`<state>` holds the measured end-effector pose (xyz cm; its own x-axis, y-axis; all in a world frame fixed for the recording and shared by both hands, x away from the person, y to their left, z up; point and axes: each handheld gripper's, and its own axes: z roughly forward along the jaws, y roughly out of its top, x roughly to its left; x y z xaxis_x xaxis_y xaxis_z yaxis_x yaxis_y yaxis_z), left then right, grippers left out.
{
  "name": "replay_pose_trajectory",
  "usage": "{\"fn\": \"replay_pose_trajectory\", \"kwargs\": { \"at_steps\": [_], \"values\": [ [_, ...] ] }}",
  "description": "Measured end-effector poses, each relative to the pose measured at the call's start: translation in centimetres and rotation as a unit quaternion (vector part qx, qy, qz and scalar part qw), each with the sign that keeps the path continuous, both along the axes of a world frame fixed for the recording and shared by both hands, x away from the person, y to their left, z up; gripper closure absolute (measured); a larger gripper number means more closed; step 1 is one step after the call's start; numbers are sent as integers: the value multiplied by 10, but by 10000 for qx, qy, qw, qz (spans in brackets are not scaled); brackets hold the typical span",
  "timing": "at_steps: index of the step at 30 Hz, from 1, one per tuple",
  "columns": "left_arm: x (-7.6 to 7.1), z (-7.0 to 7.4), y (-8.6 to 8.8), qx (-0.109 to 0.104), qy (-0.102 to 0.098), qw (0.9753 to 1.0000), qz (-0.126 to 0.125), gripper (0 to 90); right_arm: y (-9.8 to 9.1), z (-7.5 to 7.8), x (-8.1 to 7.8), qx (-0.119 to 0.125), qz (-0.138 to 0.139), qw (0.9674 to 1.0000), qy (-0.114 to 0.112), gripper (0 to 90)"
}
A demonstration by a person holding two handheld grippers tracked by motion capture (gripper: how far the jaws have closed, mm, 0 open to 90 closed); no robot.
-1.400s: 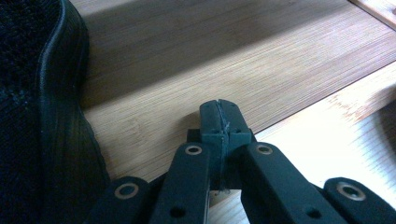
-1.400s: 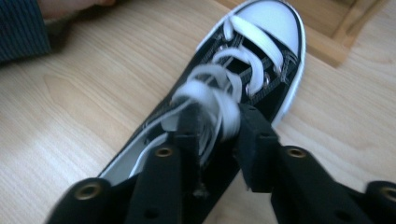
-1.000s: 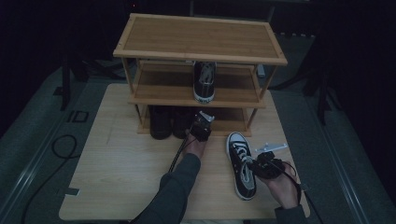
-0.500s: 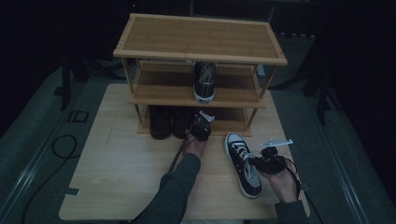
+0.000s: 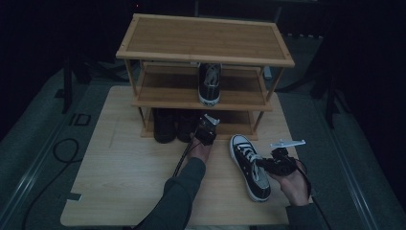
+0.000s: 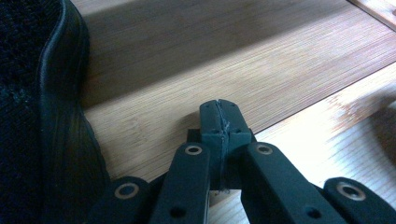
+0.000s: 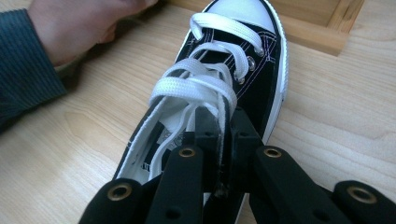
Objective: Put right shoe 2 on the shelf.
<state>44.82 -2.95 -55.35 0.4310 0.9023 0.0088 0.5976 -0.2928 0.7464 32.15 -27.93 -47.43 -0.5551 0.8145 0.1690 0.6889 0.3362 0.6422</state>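
I see the dark shoes [image 5: 173, 125] under the rack [image 5: 206, 52] poorly. Left tongs [image 6: 219, 122] pressed together, empty. Right tongs [image 7: 223, 135] clamped on the sneaker [image 7: 224, 93] collar.

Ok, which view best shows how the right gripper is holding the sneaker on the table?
The right gripper view: the right gripper is shut on the side wall of the sneaker by the laces. The high view shows the gripper at the sneaker, but too small to judge the grip. The left gripper view looks at the shelf board instead.
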Motion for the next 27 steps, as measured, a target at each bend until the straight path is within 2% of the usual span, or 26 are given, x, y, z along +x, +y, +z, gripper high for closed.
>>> {"fn": "replay_pose_trajectory", "kwargs": {
  "at_steps": [27],
  "values": [
    [0,0,0,-34,8,10000,27,900,1,32,2,-16,315,9992,-258,857]
  ]
}}
